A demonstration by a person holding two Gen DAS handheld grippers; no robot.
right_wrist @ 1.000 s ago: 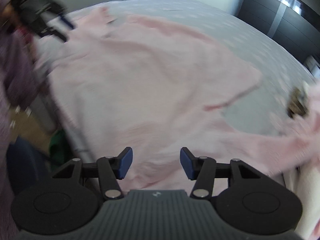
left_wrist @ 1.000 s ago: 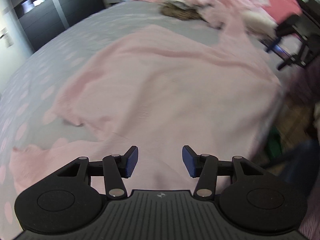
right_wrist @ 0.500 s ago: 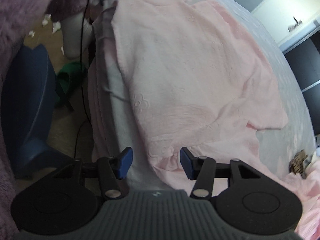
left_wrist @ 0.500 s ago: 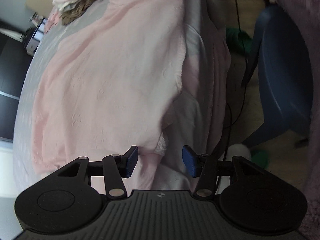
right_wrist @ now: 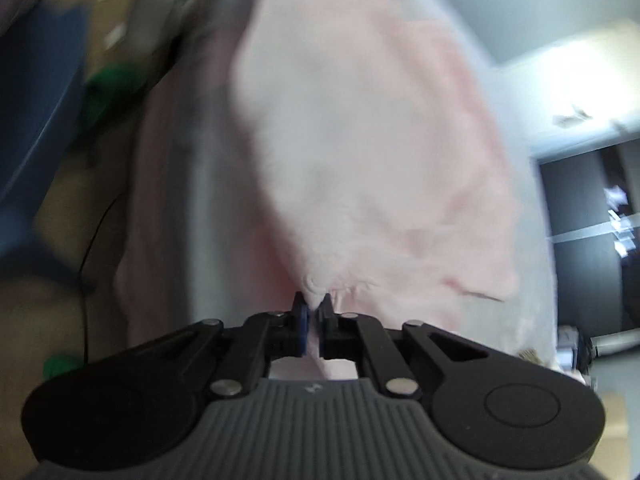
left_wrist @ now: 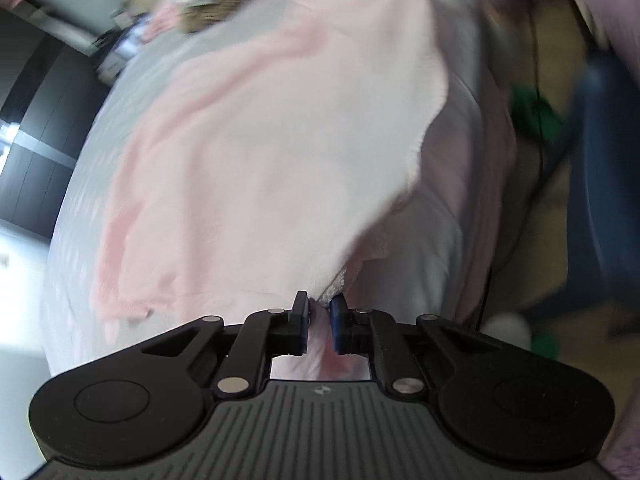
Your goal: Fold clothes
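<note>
A pale pink garment (left_wrist: 280, 128) lies spread over the grey bed (left_wrist: 84, 208), its near hem along the bed's edge. My left gripper (left_wrist: 320, 312) is shut on a bunch of that hem at one bottom corner. In the right wrist view the same pink garment (right_wrist: 360, 140) stretches away from me, and my right gripper (right_wrist: 314, 312) is shut on a pinch of its hem at the other corner. Both views are motion-blurred. The cloth rises slightly at each pinch.
A pile of other clothes (left_wrist: 208, 4) sits at the bed's far end. Beside the bed are a blue chair (left_wrist: 600, 152), a green object (left_wrist: 532, 108) on the floor and a black cable (right_wrist: 86, 256). Dark wardrobes (left_wrist: 36, 128) stand beyond the bed.
Both grippers dropped to the garment's near hem and went from open to shut on its two corners. The cloth now lifts and the views blur with motion.
</note>
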